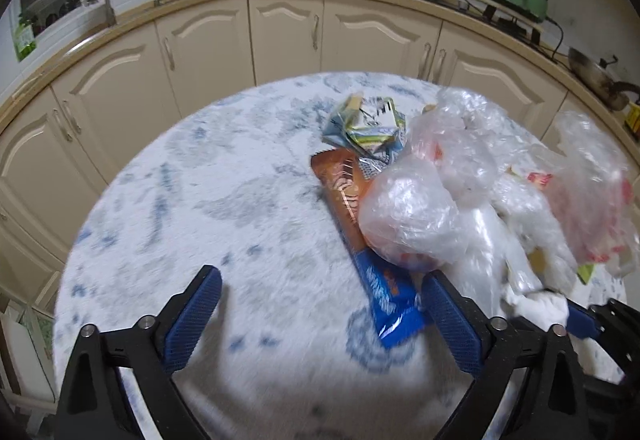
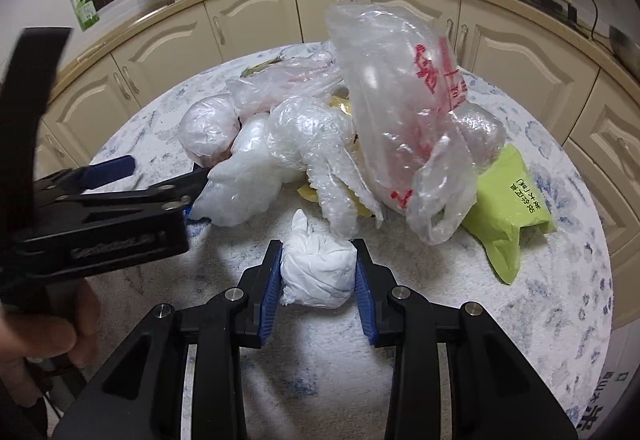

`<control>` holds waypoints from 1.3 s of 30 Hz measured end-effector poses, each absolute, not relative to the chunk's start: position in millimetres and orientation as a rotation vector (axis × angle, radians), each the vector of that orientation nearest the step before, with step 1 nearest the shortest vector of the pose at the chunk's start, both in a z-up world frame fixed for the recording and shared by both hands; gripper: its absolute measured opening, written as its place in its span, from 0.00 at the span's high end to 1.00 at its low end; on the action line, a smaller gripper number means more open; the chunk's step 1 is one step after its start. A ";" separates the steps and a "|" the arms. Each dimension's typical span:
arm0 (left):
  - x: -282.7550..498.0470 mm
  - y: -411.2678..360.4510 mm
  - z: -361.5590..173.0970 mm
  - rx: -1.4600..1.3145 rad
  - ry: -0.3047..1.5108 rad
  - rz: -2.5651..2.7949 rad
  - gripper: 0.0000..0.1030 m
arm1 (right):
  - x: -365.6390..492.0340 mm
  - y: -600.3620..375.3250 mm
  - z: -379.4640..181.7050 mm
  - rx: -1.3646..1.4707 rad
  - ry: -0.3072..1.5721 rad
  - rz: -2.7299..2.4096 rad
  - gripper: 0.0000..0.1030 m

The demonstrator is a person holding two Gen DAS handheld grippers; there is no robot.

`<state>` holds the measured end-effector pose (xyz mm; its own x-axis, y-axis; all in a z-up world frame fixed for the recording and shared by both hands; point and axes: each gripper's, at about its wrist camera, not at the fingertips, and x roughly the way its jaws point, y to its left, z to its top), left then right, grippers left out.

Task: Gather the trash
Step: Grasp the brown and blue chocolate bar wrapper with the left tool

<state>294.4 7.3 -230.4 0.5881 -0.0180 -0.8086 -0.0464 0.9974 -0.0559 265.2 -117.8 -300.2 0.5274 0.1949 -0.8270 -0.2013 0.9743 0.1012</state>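
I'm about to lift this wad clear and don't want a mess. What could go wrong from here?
1. The tissue wad is soft; the right gripper pinches only its sides, so it may slip.
2. The open left gripper sits against the bag pile and could drag the wrapper off.

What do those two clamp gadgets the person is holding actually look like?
The left gripper and right gripper match: black plastic scissor-like linkages with silver pivot pins, ending in blue ribbed finger pads. Faint embossed lettering runs along the left one's body. The bare hand shows no sleeve.
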 end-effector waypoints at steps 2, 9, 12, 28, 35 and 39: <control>304.3 3.7 -237.1 -0.068 0.940 0.024 0.17 | 265.8 -119.2 -300.1 -0.002 0.987 0.236 0.67; 319.9 5.1 -243.4 -0.060 0.927 -0.024 0.77 | 262.0 -128.6 -299.7 0.039 0.991 0.249 0.67; 311.1 11.9 -245.0 -0.062 0.934 -0.038 0.83 | 254.8 -129.9 -298.1 0.047 0.989 0.256 0.67; 193.3 8.7 -217.1 -0.046 0.883 -0.047 0.85 | 178.9 -141.7 -263.7 0.111 0.903 0.245 0.67; 139.1 -22.1 -178.3 -0.020 0.785 -0.102 0.85 | 153.5 -157.8 -238.4 0.138 0.831 0.234 0.67; 118.8 -46.8 -152.0 -0.015 0.727 -0.145 0.85 | 135.9 -174.8 -222.7 0.157 0.783 0.222 0.67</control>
